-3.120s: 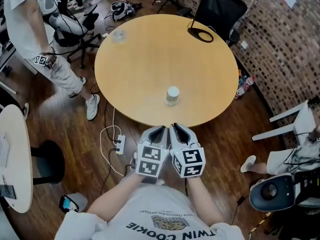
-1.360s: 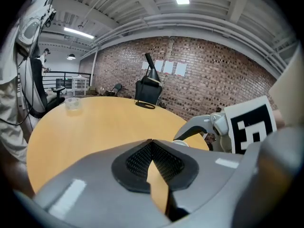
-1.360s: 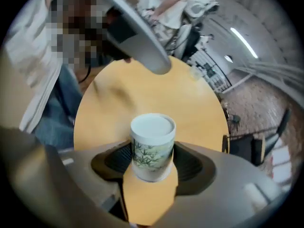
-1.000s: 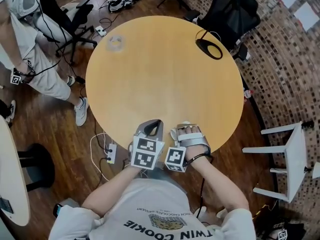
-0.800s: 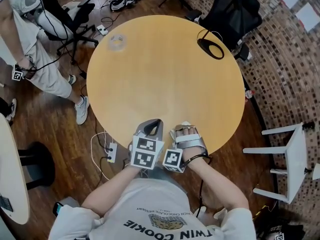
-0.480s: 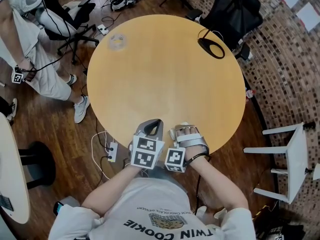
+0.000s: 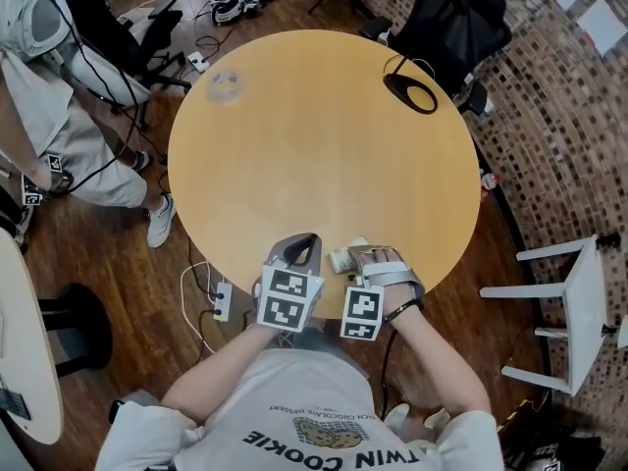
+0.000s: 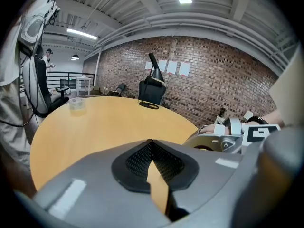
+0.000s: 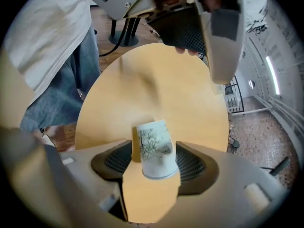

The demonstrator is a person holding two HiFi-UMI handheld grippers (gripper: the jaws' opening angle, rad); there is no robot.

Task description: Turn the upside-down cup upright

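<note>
A white paper cup [image 9: 154,148] with a bamboo print sits between the pads of my right gripper [image 9: 154,152], which is shut on it. In the head view the cup [image 7: 342,258] lies on its side just over the near edge of the round wooden table [image 7: 324,155], sticking out to the left of the right gripper [image 7: 357,256], which is rolled over in the hand. My left gripper [image 7: 303,240] rests beside it at the table edge. Its jaws [image 8: 151,144] are shut with nothing in them.
A clear round container [image 7: 224,83] stands at the table's far left, and a black ring-shaped object [image 7: 410,92] lies at the far right. A person [image 7: 54,116] stands left of the table. A black chair [image 7: 461,18] and a white chair [image 7: 564,292] are nearby.
The cup stood upside down on the table 3 s ago. My right gripper has since taken hold of it. In the last second that gripper rolled and shifted right, so the cup now lies sideways.
</note>
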